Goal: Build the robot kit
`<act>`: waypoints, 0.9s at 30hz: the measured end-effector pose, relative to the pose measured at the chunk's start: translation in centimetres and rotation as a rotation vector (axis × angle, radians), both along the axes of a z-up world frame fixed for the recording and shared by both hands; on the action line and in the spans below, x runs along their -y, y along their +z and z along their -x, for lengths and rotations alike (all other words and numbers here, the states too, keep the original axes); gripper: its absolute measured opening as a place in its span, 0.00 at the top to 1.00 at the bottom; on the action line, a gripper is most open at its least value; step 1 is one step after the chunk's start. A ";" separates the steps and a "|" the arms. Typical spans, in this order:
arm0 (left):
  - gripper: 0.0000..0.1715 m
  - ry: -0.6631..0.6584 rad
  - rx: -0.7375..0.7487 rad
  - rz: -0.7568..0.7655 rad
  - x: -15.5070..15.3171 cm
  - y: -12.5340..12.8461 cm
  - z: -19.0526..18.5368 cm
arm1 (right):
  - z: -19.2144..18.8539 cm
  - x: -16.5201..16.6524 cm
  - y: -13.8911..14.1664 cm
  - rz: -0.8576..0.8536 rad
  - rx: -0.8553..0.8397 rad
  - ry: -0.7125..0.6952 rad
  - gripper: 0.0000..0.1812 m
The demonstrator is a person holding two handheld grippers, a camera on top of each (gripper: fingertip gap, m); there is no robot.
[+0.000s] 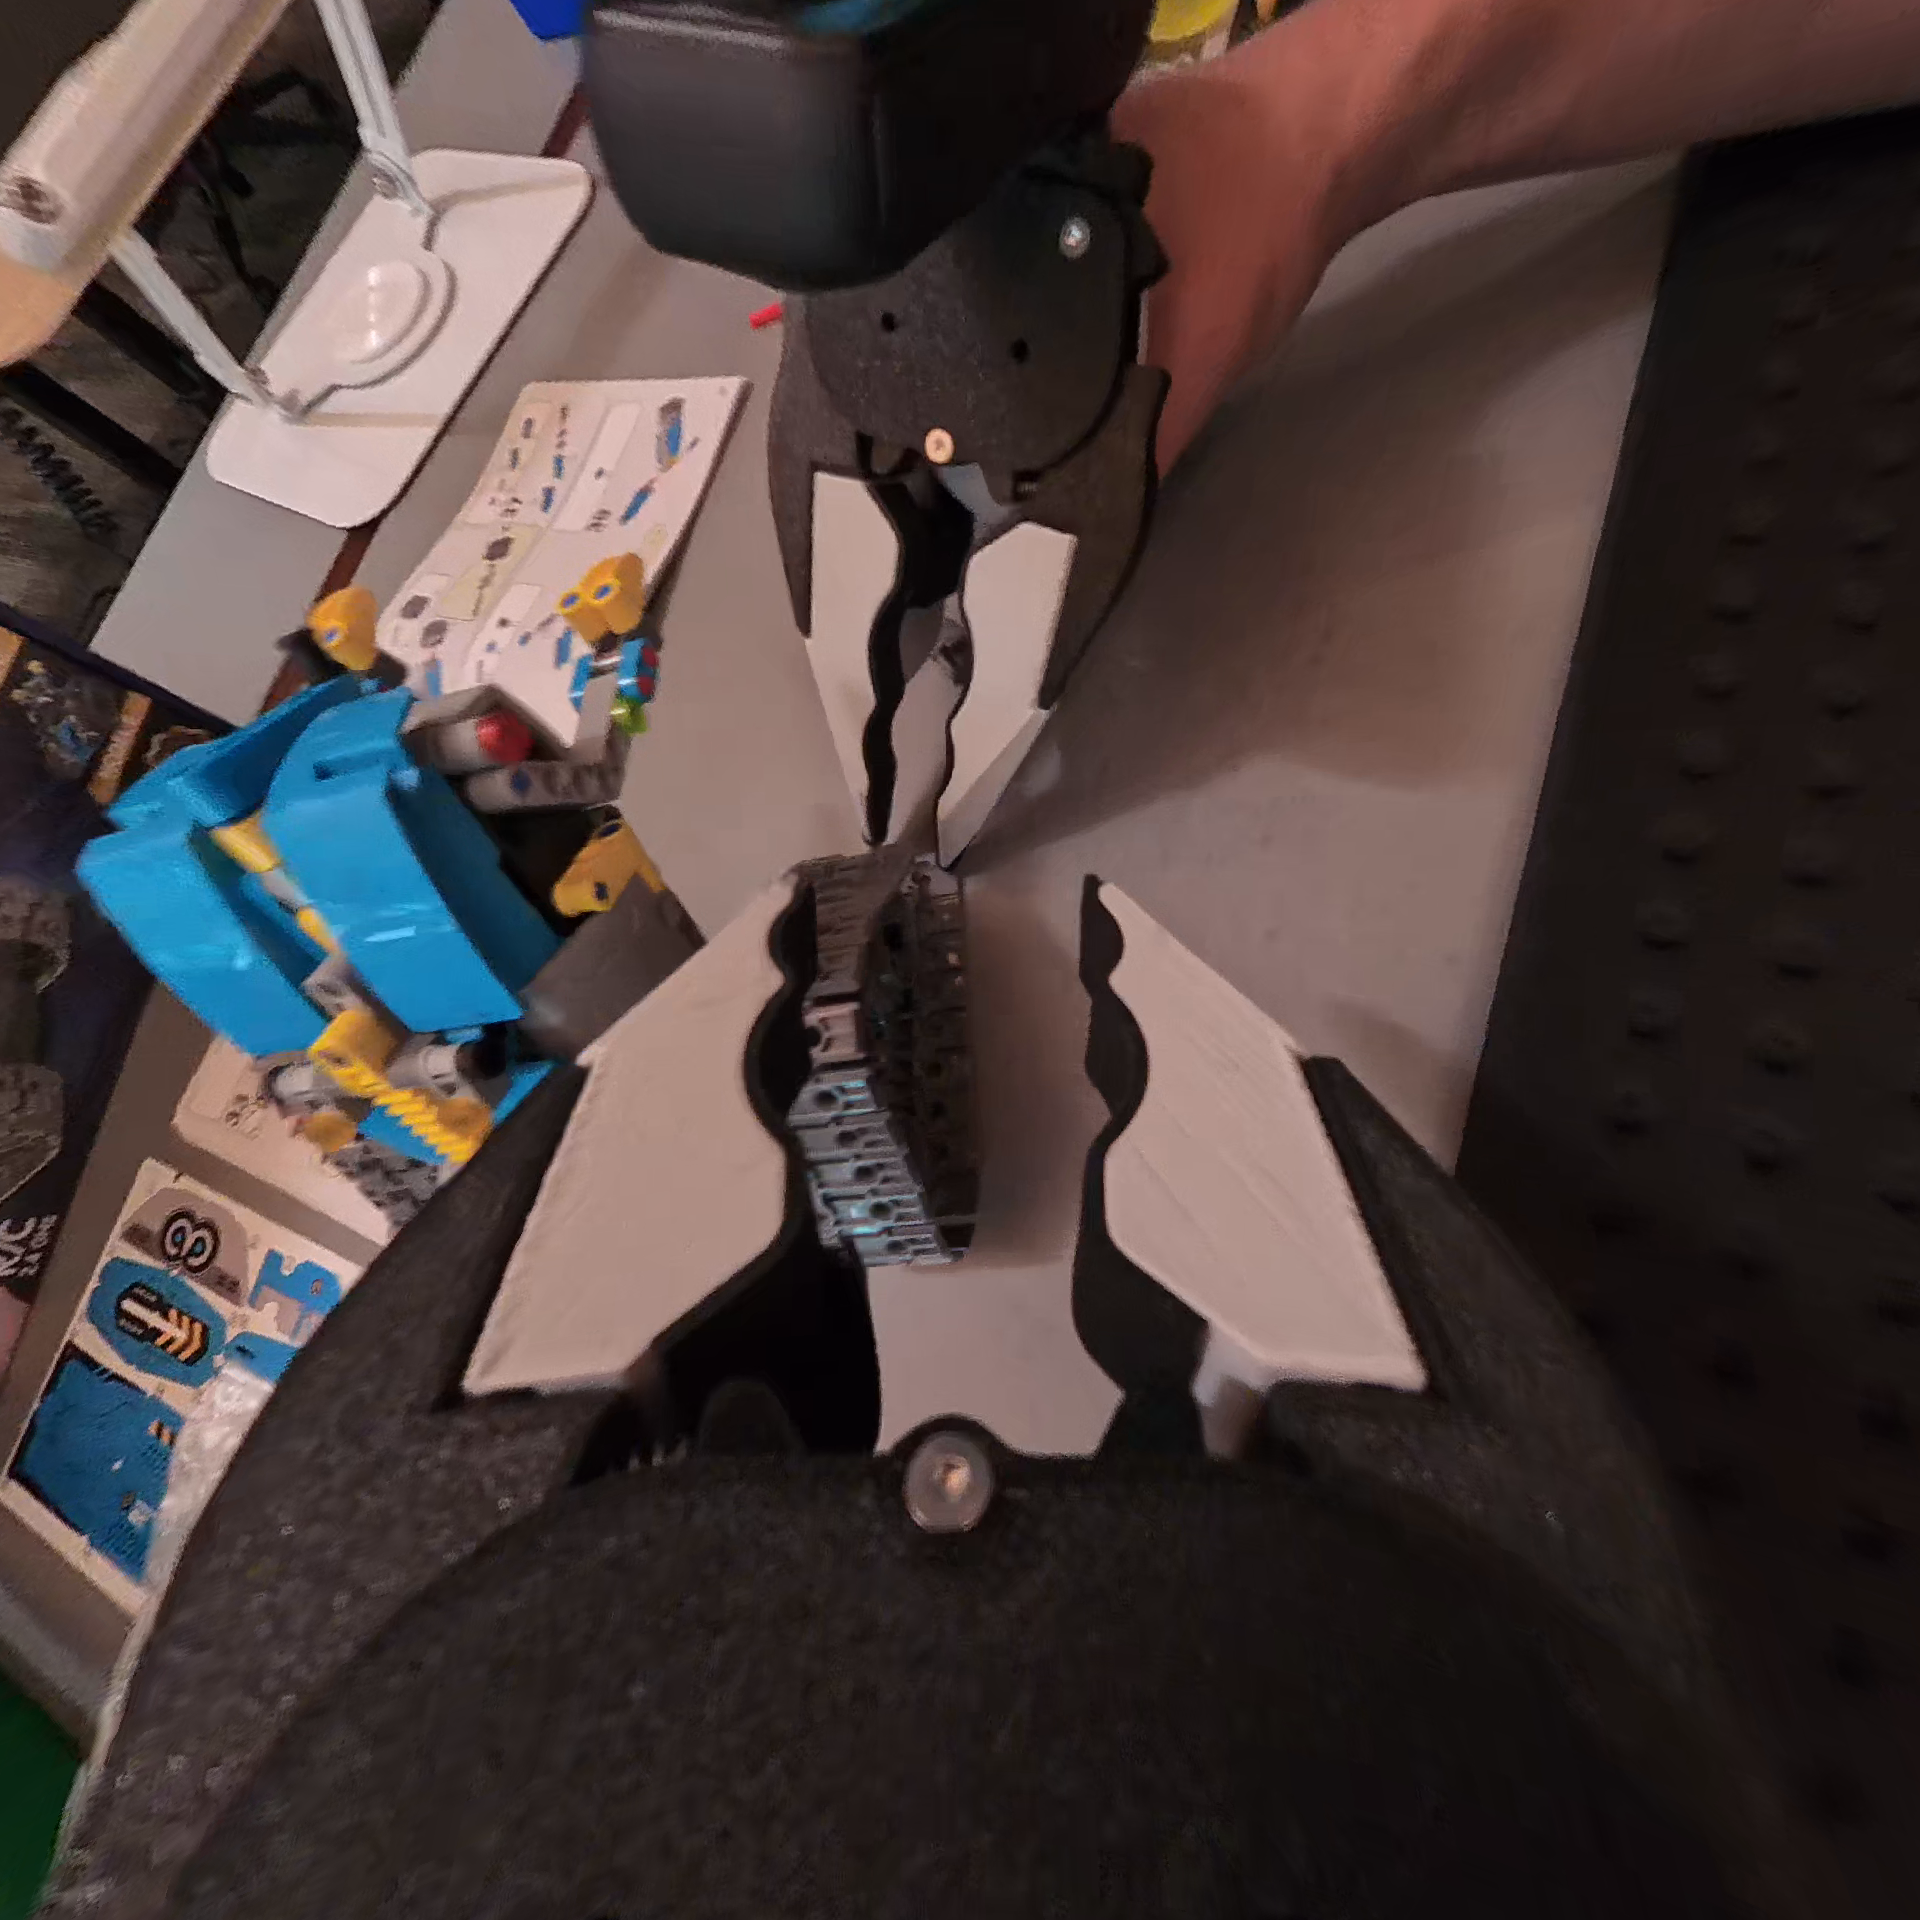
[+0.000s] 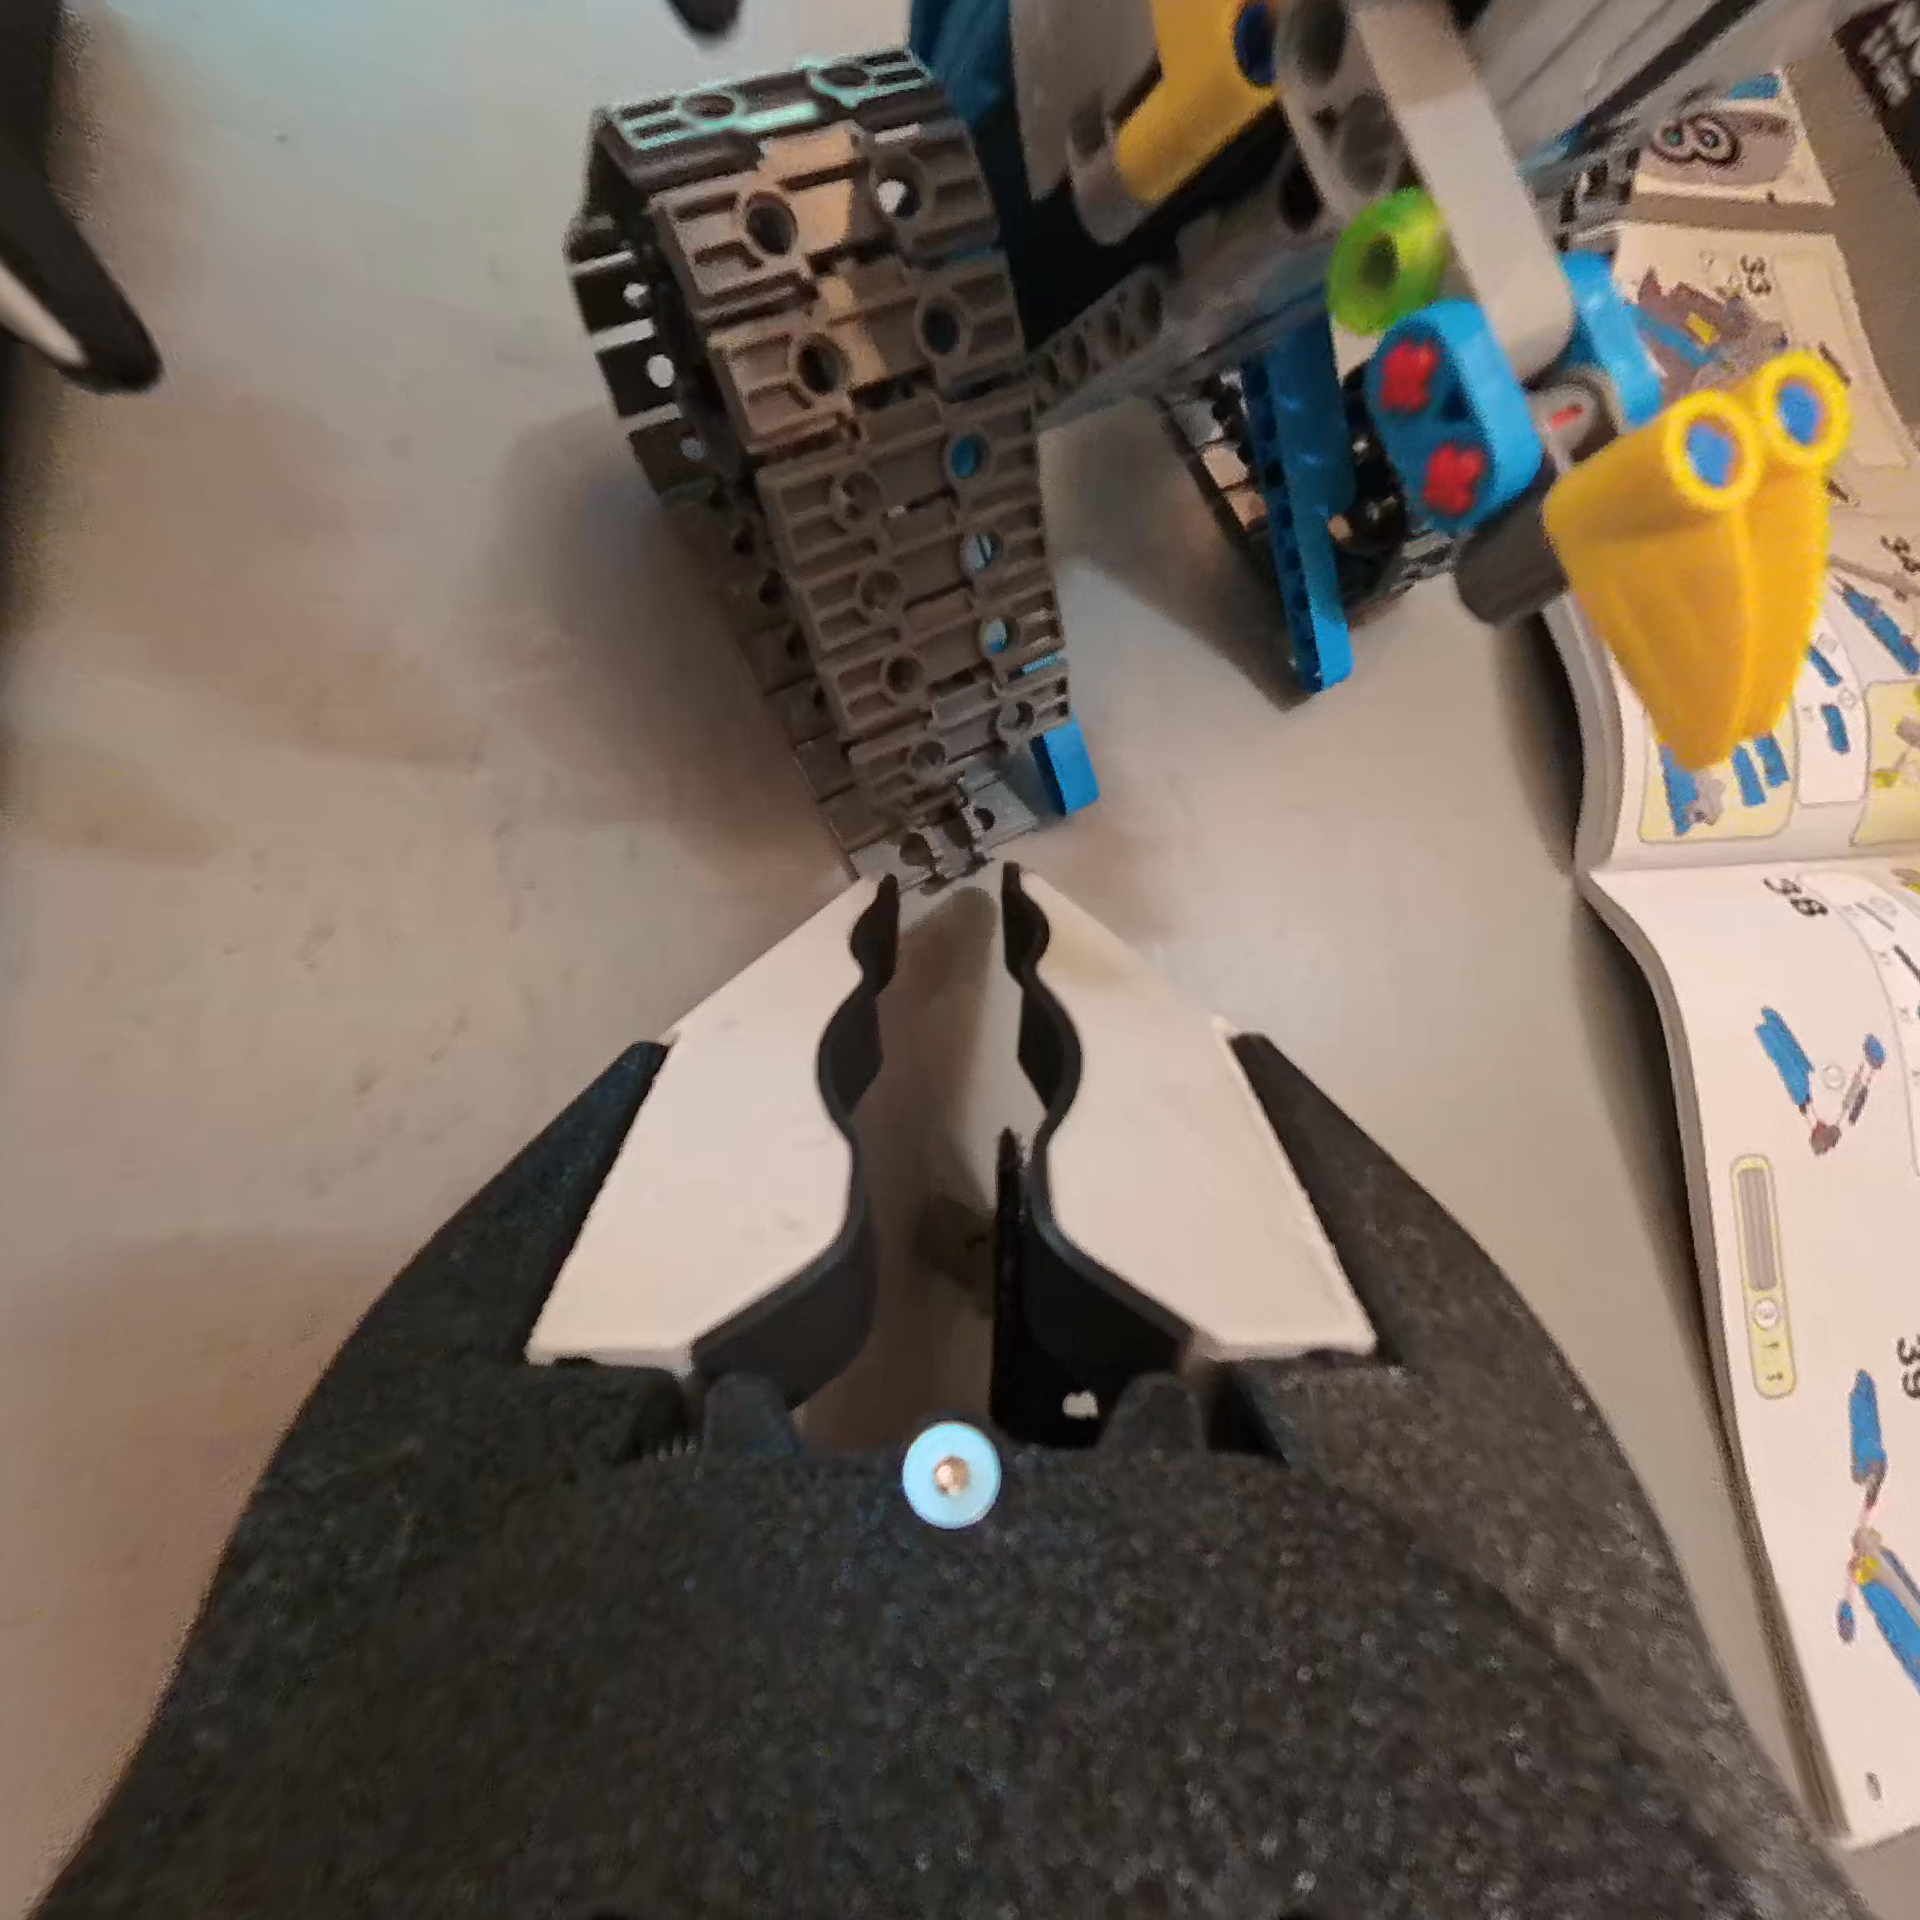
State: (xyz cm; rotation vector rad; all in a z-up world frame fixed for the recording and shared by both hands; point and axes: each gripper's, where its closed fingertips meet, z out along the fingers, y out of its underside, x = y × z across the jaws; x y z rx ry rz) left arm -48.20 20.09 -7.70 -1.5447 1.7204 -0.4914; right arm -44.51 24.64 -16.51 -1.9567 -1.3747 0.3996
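Between the two grippers, a grey tread belt (image 1: 894, 1049) stands on the grey tabletop (image 1: 1299, 727), looped and on edge. Left gripper (image 1: 935, 883): fingers wide apart, straddling the belt, one inner face beside it; contact cannot be confirmed. Right gripper (image 2: 943, 883): fingers slightly apart, tips just at the belt's near end, gripping nothing. Beside the belt sits a blue and yellow brick model (image 1: 312, 894), partly over an open instruction booklet (image 2: 1766, 1247).
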 end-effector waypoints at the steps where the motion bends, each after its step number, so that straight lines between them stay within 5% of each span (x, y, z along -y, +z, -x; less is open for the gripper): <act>1: 0.70 -0.012 -0.017 -0.002 0.3 -0.4 -0.1 | 0.2 0.1 0.0 -0.007 0.002 0.020 0.90; 7: 0.71 0.019 -0.103 -0.152 0.0 -1.5 0.1 | 2.1 1.1 0.0 0.121 -0.100 0.048 0.88; 14: 0.71 0.125 -0.044 -0.127 -0.4 -1.2 2.0 | 3.8 2.0 0.0 0.079 -0.039 0.089 0.84; 18: 0.75 0.238 0.081 0.011 1.0 -1.7 2.3 | 3.1 1.1 0.4 -0.027 -0.018 0.070 0.84; 27: 0.77 0.351 -0.016 -0.007 0.7 -4.9 3.3 | 4.4 0.8 -0.3 0.067 -0.064 0.152 0.91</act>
